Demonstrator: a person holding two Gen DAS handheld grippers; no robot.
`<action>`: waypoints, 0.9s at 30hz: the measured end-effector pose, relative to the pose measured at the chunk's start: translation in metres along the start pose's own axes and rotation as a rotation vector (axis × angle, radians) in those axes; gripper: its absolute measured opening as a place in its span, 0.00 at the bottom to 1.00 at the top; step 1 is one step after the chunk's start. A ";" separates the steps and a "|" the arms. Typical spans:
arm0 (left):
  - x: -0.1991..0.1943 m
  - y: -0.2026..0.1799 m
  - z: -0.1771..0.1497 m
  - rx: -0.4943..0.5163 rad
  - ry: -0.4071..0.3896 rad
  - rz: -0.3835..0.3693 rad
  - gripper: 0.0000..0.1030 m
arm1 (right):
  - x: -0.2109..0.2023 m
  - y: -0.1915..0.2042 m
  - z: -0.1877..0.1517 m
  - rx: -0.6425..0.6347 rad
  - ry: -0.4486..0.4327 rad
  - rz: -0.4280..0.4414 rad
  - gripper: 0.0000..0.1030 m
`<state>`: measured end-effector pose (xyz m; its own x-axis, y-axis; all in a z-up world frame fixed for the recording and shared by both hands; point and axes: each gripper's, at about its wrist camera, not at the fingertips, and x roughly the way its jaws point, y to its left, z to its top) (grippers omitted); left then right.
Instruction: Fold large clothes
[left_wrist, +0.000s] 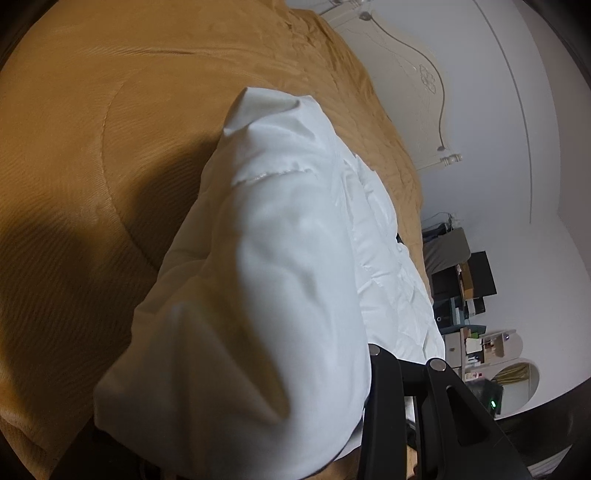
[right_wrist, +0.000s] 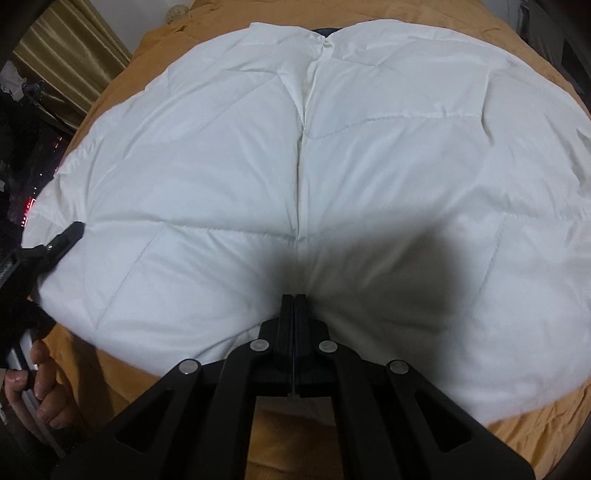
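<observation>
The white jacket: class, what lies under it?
An orange bedspread shows all round the white jacket, so the jacket rests on it. Something dark peeks out at the collar. Whatever else lies beneath is covered.

We note a mustard bedspread, cream carved headboard, white wall, and gold curtains.

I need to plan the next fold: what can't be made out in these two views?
- Left wrist view: the left gripper fingertips, buried in the white quilted padded garment.
- Right wrist view: the garment's near hem under the shut right gripper, darkened by shadow.
- Right wrist view: the garment's far collar, cut short by the mustard-brown bedspread horizon.
</observation>
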<state>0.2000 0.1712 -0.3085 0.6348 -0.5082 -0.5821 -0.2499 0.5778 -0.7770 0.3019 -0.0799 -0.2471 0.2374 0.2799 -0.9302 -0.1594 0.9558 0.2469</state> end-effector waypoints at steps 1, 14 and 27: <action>-0.001 0.002 0.000 -0.002 0.002 -0.002 0.35 | -0.005 0.004 -0.006 -0.022 0.002 0.006 0.00; -0.014 -0.012 -0.003 0.029 -0.006 0.005 0.35 | 0.015 -0.004 0.061 0.014 0.012 -0.038 0.00; -0.016 -0.028 -0.011 0.057 -0.007 0.018 0.35 | 0.104 -0.050 0.284 0.282 -0.011 0.051 0.00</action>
<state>0.1892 0.1564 -0.2801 0.6354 -0.4933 -0.5941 -0.2191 0.6226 -0.7513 0.6069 -0.0727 -0.2794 0.2464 0.3274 -0.9122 0.1014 0.9273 0.3603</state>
